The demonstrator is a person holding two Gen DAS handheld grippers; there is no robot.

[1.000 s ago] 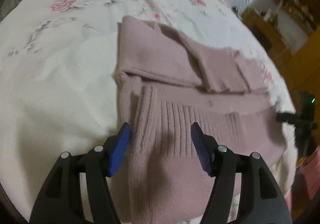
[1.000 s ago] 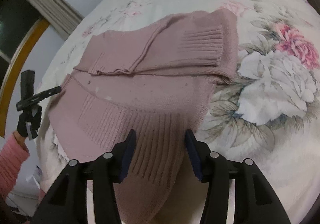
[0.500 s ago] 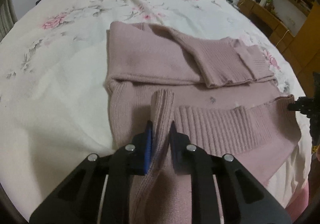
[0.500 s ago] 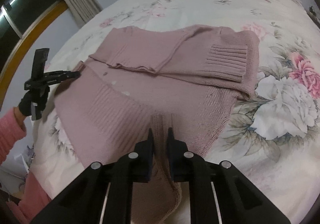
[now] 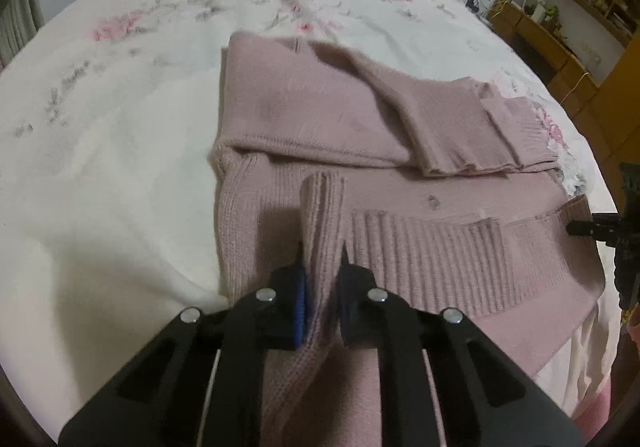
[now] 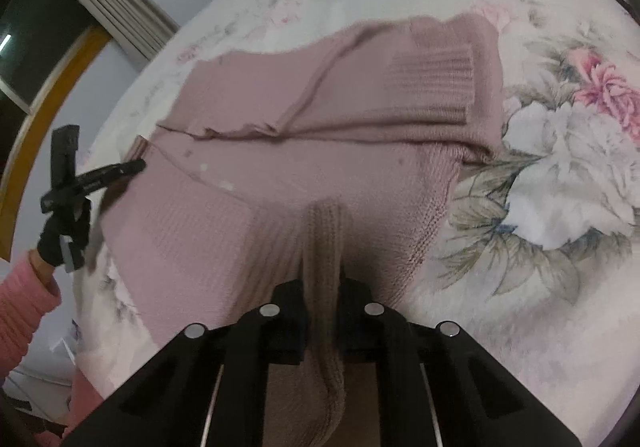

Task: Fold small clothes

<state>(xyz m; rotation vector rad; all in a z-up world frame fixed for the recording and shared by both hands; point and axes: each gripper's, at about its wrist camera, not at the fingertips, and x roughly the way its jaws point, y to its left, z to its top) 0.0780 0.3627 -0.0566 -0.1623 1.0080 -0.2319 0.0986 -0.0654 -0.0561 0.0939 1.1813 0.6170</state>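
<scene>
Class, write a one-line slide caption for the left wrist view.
Left gripper pinches a ridge of the pink sweater's ribbed hem on a floral bedspread, sleeves already folded across the body.

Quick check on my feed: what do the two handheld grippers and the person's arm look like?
The left gripper is matte black plastic with silver rivets and blue finger pads. The right gripper matches it, its pad colour hidden. A black glove and pink knit sleeve show.
</scene>
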